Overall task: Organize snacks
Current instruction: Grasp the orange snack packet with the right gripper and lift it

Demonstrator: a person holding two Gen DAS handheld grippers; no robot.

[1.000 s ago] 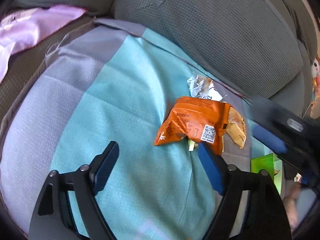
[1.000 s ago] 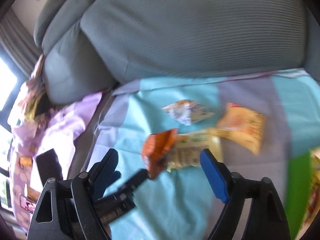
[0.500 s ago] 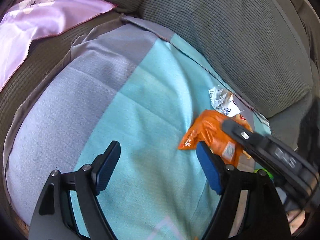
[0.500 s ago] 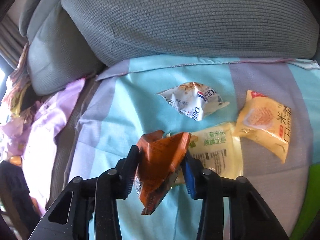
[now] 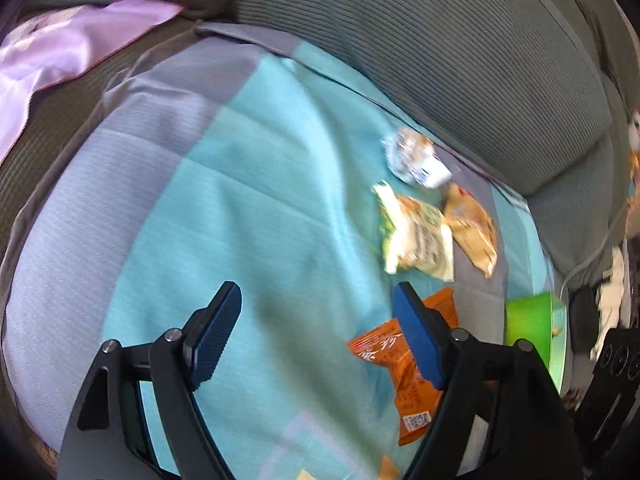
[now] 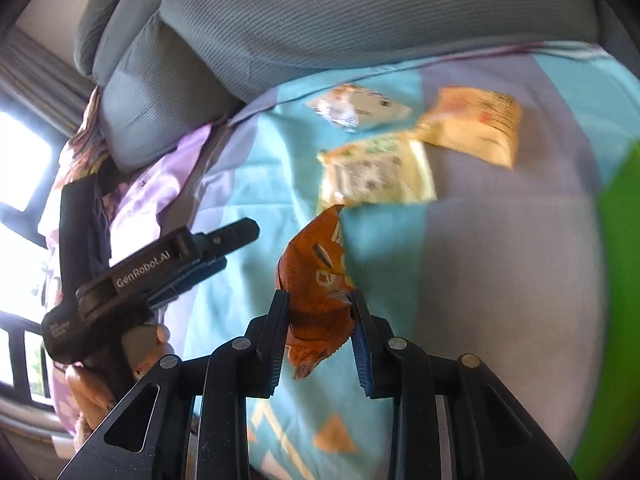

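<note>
A grey sofa (image 6: 360, 12) carries a teal-and-grey cloth (image 5: 248, 208), with a green box (image 5: 536, 332) at its edge. On the cloth lie three snack packets – one pale green (image 6: 376, 172), one yellow (image 6: 472, 128), one white (image 6: 356, 108). The right tool (image 6: 320, 316) is clamped on the orange packet (image 6: 316, 292), lifted off the cloth; the left tool (image 5: 316, 332) stands apart, empty. Pickup seems done – next, probably, carry it to the box and release

Left wrist view: looks steeply down along own fingers (image 5: 218, 332) at sofa seat cover (image 5: 256, 208), close. Right wrist view: same steep downward aim, close, from opposite side. Shared: cover, orange packet (image 6: 316, 280), three pale packets, green box (image 5: 532, 324), back cushion (image 6: 360, 12).
</note>
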